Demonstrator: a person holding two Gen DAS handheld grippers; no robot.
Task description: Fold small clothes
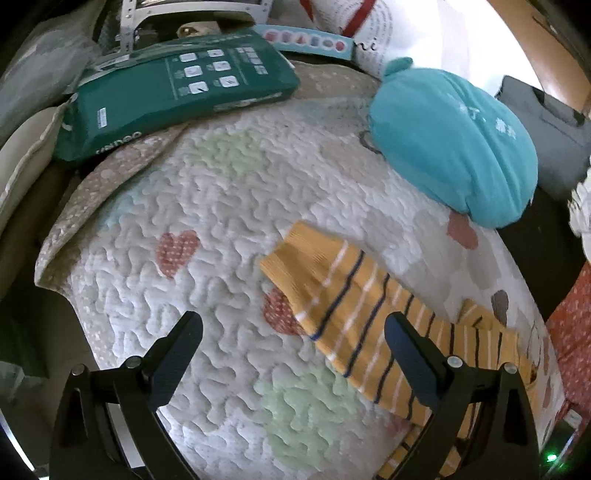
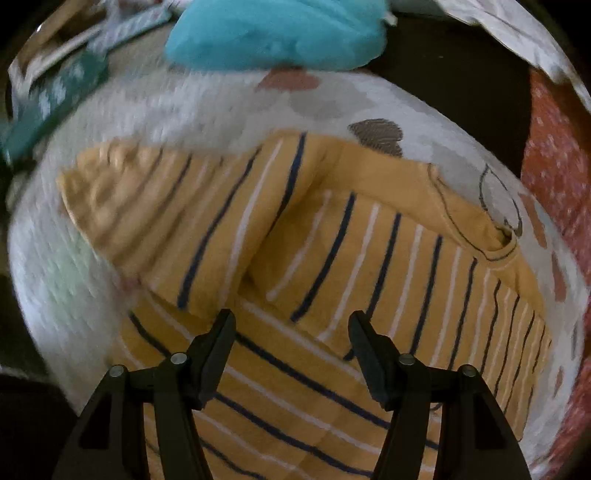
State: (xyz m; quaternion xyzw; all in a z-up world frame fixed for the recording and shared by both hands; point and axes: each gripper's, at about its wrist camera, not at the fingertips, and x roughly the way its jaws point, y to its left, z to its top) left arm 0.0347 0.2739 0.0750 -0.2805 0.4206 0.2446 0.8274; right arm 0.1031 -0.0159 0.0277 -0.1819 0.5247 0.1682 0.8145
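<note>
A small yellow garment with navy and white stripes (image 1: 354, 321) lies on a white quilted mat (image 1: 221, 206). In the left wrist view it lies to the right, a sleeve with a ribbed cuff pointing up-left. My left gripper (image 1: 293, 332) is open and empty above the mat, its right finger (image 1: 413, 354) over the sleeve. In the right wrist view the garment (image 2: 332, 266) fills the middle, one sleeve folded across the body. My right gripper (image 2: 291, 336) is open and empty just above the striped fabric.
A teal cloth bundle (image 1: 450, 147) lies at the mat's far right, also in the right wrist view (image 2: 273, 33). A dark green package (image 1: 177, 96) lies at the far left. Red dotted fabric (image 2: 554, 173) lies to the right of the mat.
</note>
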